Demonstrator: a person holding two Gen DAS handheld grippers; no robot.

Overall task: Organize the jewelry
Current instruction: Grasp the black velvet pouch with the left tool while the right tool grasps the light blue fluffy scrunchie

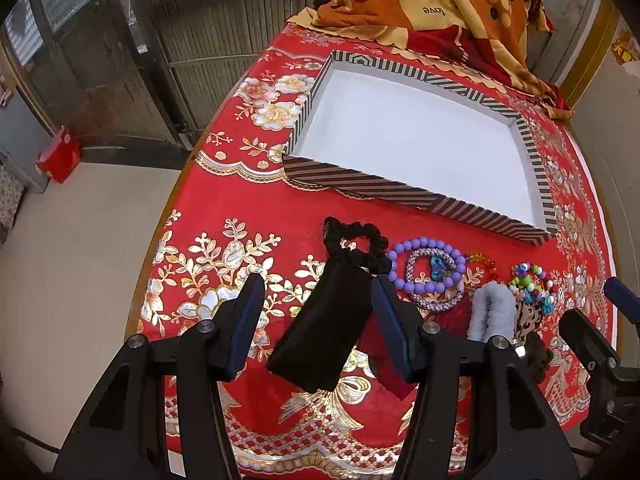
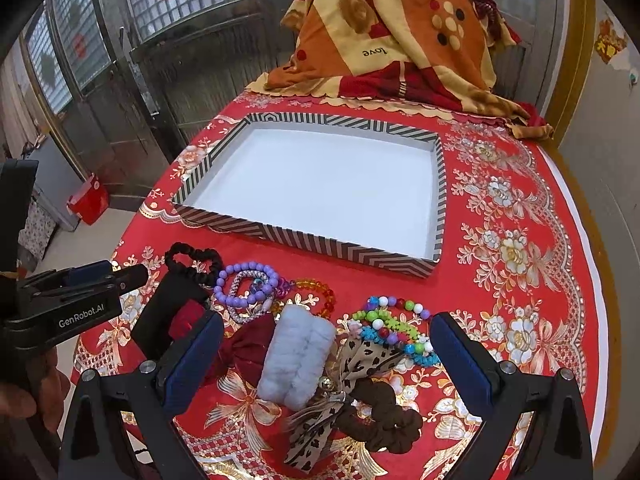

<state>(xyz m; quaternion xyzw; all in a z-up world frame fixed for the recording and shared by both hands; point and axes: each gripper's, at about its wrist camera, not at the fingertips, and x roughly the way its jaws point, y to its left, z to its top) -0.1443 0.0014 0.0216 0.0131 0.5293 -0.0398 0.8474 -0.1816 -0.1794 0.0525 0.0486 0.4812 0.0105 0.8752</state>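
Observation:
A striped box (image 1: pixel 360 184) (image 2: pixel 344 250) with a white bottom lies open on the red tablecloth, with nothing in it. In front of it lies a row of jewelry: a black scrunchie with a long black ribbon (image 1: pixel 328 320) (image 2: pixel 192 260), a purple bead bracelet (image 1: pixel 424 266) (image 2: pixel 248 284), a pale blue fluffy hair piece (image 1: pixel 490 312) (image 2: pixel 296 356), colourful bead bracelets (image 1: pixel 532 286) (image 2: pixel 394 328), a leopard bow (image 2: pixel 352 384) and a brown scrunchie (image 2: pixel 384 412). My left gripper (image 1: pixel 318 324) is open around the black ribbon. My right gripper (image 2: pixel 328 356) is open around the fluffy piece and the bow.
A folded orange and red blanket (image 1: pixel 440 4) (image 2: pixel 400 36) lies at the table's far end. The table's left edge drops to a pale floor with a red box (image 1: pixel 58 156). A metal door and glass-block windows stand at the left.

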